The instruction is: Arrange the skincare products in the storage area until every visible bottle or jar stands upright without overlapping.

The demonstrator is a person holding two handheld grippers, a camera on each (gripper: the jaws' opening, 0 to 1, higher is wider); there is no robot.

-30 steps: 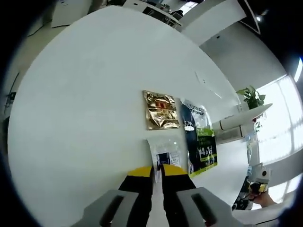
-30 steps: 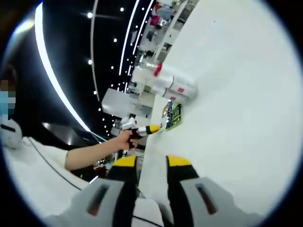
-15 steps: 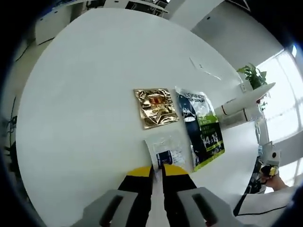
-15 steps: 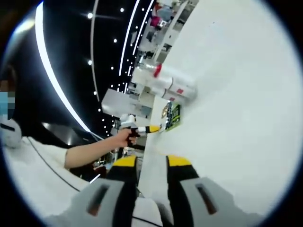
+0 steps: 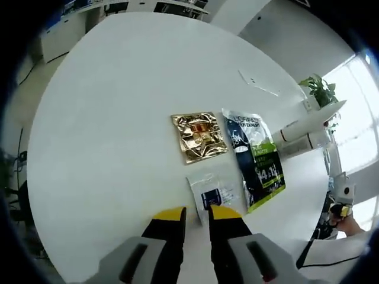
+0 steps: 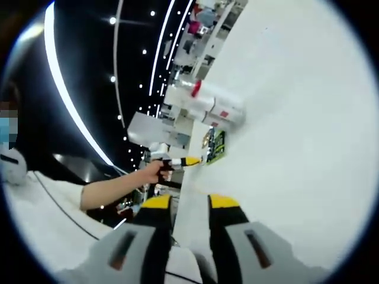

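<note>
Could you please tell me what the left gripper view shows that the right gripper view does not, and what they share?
Left gripper view alone: a gold sachet and a clear sachet lying flat, plus a potted plant. Right gripper view alone: a person's hand holding the left hand-held gripper, and ceiling lights. Shared: the white table, the dark green sachet and white tubes lying on their sides.

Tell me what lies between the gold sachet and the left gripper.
In the left gripper view, a clear sachet with a dark label lies flat between the gold sachet and the left gripper, just ahead of its jaws.
</note>
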